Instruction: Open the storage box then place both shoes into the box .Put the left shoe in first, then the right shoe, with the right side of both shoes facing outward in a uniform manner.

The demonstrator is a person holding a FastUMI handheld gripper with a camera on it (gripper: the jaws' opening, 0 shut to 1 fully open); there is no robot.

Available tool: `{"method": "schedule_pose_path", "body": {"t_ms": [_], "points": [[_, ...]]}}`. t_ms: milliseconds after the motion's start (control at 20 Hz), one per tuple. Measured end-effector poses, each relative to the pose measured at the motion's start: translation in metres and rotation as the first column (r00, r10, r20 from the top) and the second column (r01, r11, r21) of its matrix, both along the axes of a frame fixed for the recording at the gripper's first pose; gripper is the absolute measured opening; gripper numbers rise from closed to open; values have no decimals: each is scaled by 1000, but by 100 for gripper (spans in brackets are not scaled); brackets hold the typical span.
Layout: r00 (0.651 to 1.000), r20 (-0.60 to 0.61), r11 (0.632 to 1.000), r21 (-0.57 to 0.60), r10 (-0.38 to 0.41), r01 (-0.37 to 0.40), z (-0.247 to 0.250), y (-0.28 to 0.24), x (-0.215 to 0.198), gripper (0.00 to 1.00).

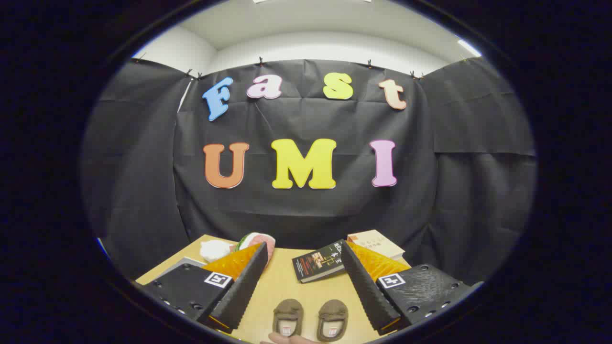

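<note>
My hand-held gripper (301,291) hangs above the worktop (282,286), fingers spread wide apart, nothing between them but bare wood. Nothing gripped.

Low between the fingers: 2 small brown shoes (311,319) side by side, near each other but apart, openings toward me. Which is left and which is right I cannot tell for sure from here. A fingertip (287,338) of a person's hand shows just below the shoes, near the nearer edge.

Beyond the fingers: a dark book (318,262) lying flat, a pale book (377,242) behind the right finger, a white and pink bundle of soft things (239,246) behind the left finger. Black cloth wall at the back.

Storage box: I cannot pick it out here. By my reading the opening step is not yet done.

Risks, as I judge them: grabbing a shoe before the box is open; taking the wrong shoe first, since the pair looks alike; 1 finger nudging the neighbour shoe on descent because they sit close; the soft shoe twisting in the grip and spoiling the facing.
</note>
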State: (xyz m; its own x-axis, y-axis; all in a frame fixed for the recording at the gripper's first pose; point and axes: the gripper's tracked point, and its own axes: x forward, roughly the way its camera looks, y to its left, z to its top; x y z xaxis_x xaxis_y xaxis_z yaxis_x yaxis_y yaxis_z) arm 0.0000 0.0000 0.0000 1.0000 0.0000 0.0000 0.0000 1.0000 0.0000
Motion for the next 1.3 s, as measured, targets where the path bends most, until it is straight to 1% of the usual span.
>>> {"method": "schedule_pose_path", "body": {"t_ms": [350,700,850,1050,1150,1250,1300], "points": [[1000,-21,1000,-5,-22,21,-16,-18,13,95],[1000,6,1000,-3,-19,19,-11,-24,18,95],[1000,-14,1000,1,-3,3,-20,-19,27,95],[995,-95,999,17,43,-41,-54,3,48,95],[985,-150,996,26,89,-86,-77,25,61,94],[962,-226,988,62,153,-142,-106,51,72,95],[942,-272,979,90,199,-181,-123,68,76,96]]}}
